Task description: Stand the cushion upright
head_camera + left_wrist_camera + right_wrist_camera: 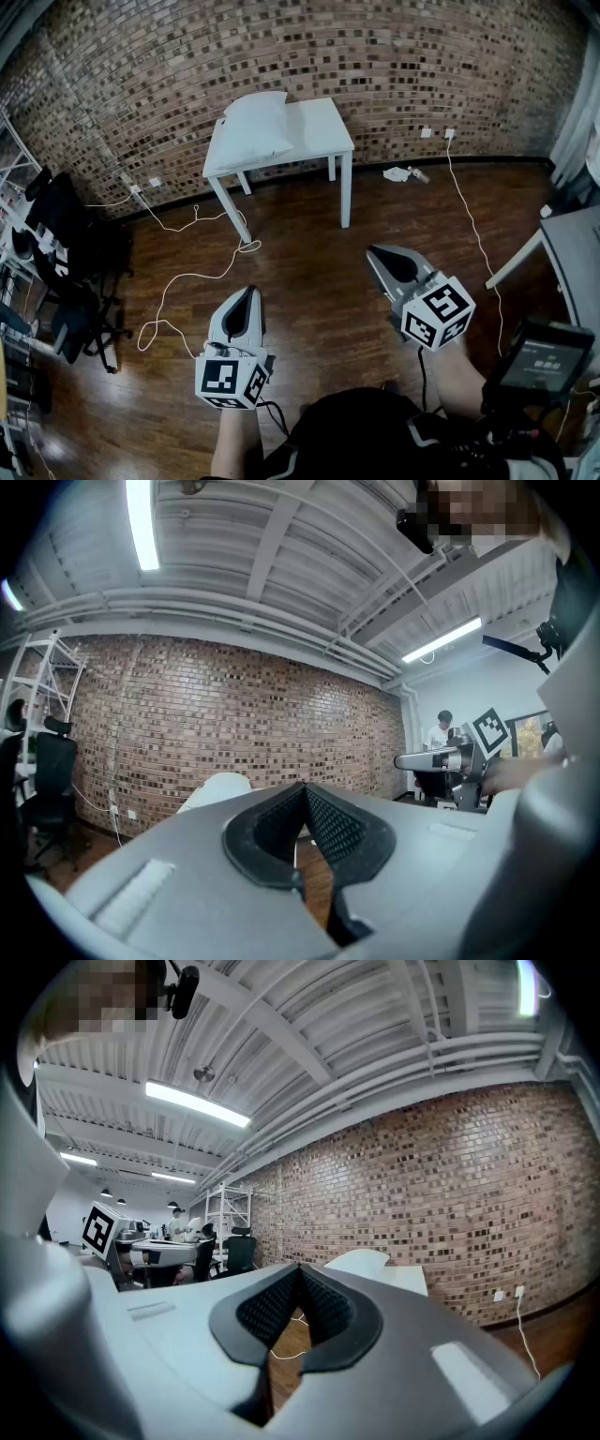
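Observation:
A white cushion (257,125) lies flat on the left half of a small white table (321,131) against the brick wall. It also shows as a pale hump (217,787) in the left gripper view and as a white shape (359,1260) in the right gripper view. My left gripper (250,293) is shut and empty, well short of the table over the wood floor. To its right my right gripper (374,251) is likewise shut with nothing in it. Both point level toward the table.
White cables (192,277) trail over the floor between me and the table. A black office chair (70,309) and shelving stand at the left. A grey desk (572,248) and a handheld screen (539,354) are at the right. People work at desks (173,1246) behind.

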